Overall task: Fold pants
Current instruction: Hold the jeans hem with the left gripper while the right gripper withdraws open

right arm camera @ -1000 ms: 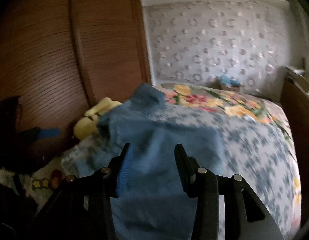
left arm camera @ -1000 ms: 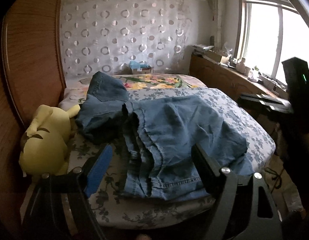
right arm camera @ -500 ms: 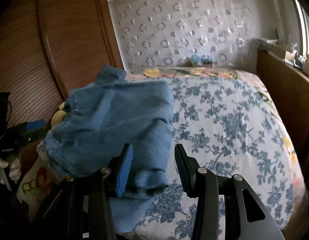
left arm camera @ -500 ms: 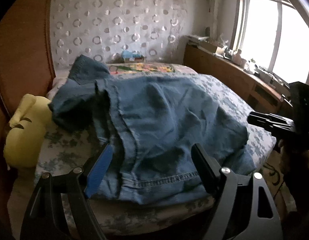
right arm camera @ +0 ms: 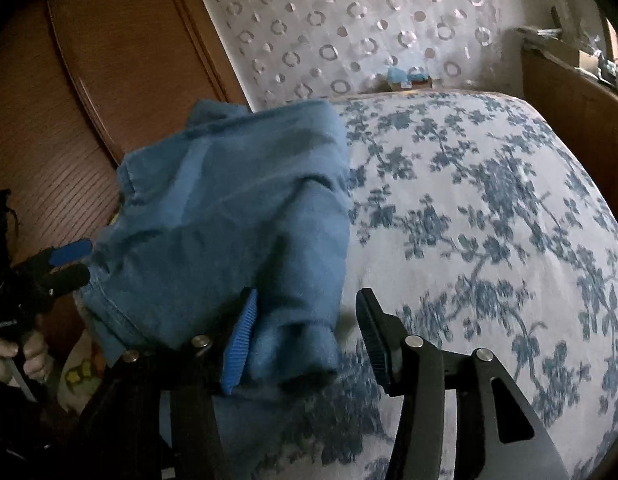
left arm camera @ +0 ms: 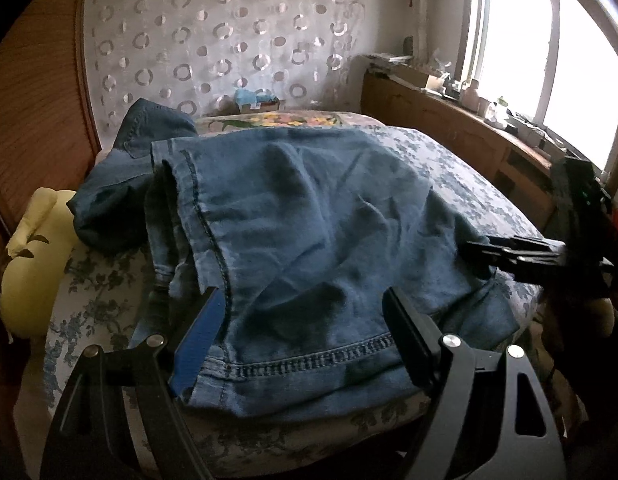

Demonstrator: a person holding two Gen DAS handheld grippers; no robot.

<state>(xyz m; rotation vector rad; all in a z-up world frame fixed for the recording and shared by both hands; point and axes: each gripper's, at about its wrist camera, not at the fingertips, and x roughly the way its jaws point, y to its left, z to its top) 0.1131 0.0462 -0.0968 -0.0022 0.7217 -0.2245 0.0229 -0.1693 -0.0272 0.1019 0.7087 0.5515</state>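
Note:
Blue denim pants (left arm camera: pixel 301 216) lie bunched and partly folded on the near left part of a bed; they also show in the right wrist view (right arm camera: pixel 229 220). My left gripper (left arm camera: pixel 301 312) is open, its jaws straddling the stitched hem at the bed's near edge. My right gripper (right arm camera: pixel 305 312) is open at the pants' right corner, the cloth end lying between its jaws. The right gripper shows from the side in the left wrist view (left arm camera: pixel 517 256), and the left gripper shows in the right wrist view (right arm camera: pixel 65 264).
The bed has a blue floral cover (right arm camera: pixel 489 208). A yellow plush toy (left arm camera: pixel 33 264) lies at the bed's left side. A wooden wardrobe (right arm camera: pixel 89 92) stands on the left. A wooden counter (left arm camera: pixel 461 128) runs under the window on the right.
Both grippers have moved closer to the pants. The left now straddles the hem and the right has reached the cloth corner. The pants lie flatter than a second ago.

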